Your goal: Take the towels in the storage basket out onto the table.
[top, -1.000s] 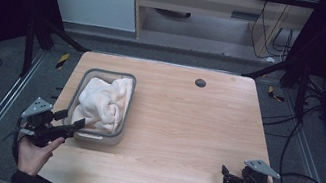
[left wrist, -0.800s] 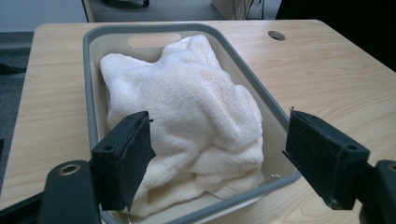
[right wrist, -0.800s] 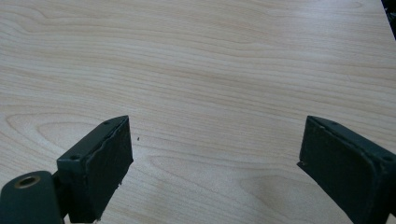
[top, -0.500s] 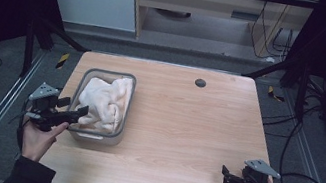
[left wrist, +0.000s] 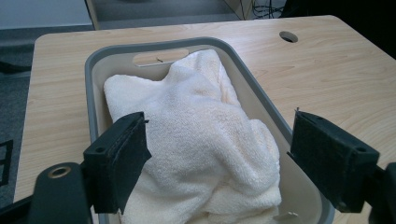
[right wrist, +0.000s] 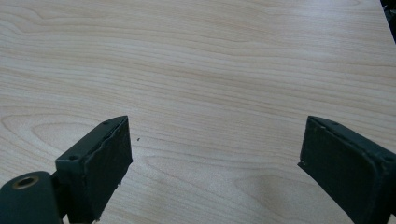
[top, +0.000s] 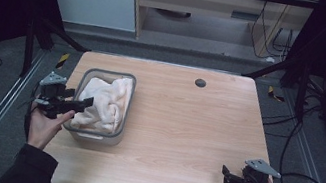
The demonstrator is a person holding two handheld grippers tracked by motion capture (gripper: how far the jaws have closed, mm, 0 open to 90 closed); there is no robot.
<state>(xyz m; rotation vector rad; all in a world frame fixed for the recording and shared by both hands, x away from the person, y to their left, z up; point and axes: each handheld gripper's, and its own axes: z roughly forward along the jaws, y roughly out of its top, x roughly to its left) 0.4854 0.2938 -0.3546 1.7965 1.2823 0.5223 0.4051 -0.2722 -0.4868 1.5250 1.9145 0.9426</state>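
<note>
A grey-rimmed plastic basket (top: 126, 110) stands on the left part of the wooden table (top: 185, 126) with a cream towel (top: 103, 101) bunched inside. My left gripper (top: 85, 103) reaches over the basket's left rim, its tips above the towel. Its jaws have just been opening. In the left gripper view the towel (left wrist: 201, 135) lies beyond and below the wide-apart jaws of my left gripper (left wrist: 219, 154), and the pads do not press on it. My right gripper (top: 226, 174) rests open at the near right of the table, and my right gripper (right wrist: 215, 168) has bare wood between its jaws.
A round cable hole (top: 200, 83) sits in the tabletop near the far edge. Dark frame posts and cables stand around the table. The basket rim (left wrist: 93, 60) has a handle slot at its far end.
My left gripper has moved away from the person and slightly up, from beside the basket's near-left corner to over its left rim. The right gripper has stayed put.
</note>
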